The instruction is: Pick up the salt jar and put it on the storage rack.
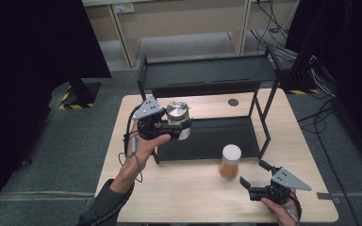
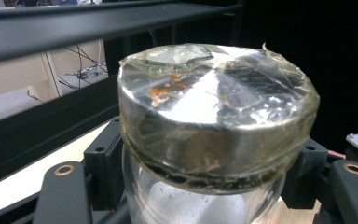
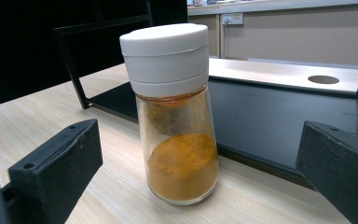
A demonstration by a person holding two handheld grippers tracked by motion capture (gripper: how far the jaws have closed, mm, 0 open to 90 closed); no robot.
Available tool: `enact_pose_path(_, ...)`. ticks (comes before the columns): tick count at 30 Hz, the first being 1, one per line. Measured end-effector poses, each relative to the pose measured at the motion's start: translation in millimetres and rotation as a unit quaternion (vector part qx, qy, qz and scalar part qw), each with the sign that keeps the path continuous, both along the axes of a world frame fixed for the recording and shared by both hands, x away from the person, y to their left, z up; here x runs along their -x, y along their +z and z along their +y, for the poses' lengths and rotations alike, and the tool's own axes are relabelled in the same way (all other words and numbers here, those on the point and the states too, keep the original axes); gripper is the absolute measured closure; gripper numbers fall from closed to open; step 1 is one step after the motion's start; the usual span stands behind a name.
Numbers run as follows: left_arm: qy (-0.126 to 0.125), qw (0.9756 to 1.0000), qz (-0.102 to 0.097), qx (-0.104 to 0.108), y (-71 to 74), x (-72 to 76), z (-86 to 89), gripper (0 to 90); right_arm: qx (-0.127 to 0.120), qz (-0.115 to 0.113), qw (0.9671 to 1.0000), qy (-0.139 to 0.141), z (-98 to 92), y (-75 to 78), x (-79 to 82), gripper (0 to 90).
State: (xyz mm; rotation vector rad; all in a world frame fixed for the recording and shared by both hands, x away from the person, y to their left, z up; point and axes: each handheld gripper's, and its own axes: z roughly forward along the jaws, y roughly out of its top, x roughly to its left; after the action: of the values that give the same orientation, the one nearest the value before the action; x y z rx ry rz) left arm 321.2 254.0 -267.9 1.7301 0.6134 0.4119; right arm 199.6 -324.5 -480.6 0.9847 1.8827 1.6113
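A clear glass jar (image 1: 179, 117) with a silver, tape-wrapped lid (image 2: 214, 107) hangs in the air in front of the black shelf rack (image 1: 207, 75). My left gripper (image 1: 181, 126) is shut on the jar's glass body just under the lid. A spice shaker (image 1: 229, 161) with a white cap (image 3: 165, 51) and orange powder (image 3: 182, 163) stands upright on the table. My right gripper (image 1: 256, 173) sits open near the table's front right, its jaws spread wide and pointing at the shaker without touching it.
The rack's lower shelf (image 1: 217, 134) lies on the light wooden table (image 1: 188, 188) and its upper shelf spans above. A round cable hole (image 1: 233, 102) sits at the table's back. Cables (image 1: 320, 70) trail on the floor at the right.
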Motion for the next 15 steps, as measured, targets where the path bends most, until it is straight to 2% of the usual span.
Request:
enact_pose_path(5,0.004,0.9999,-0.006,-0.011,19.2,-4.7,-3.6,30.5,-0.001,0.001,1.0000,0.000,0.0,-0.1,-0.3,0.5)
enact_pose_path(15,0.007,0.9999,-0.006,-0.010,53.2,-13.8,-11.3,30.5,-0.002,0.002,1.0000,0.000,-0.3,-1.0,-0.9,0.5)
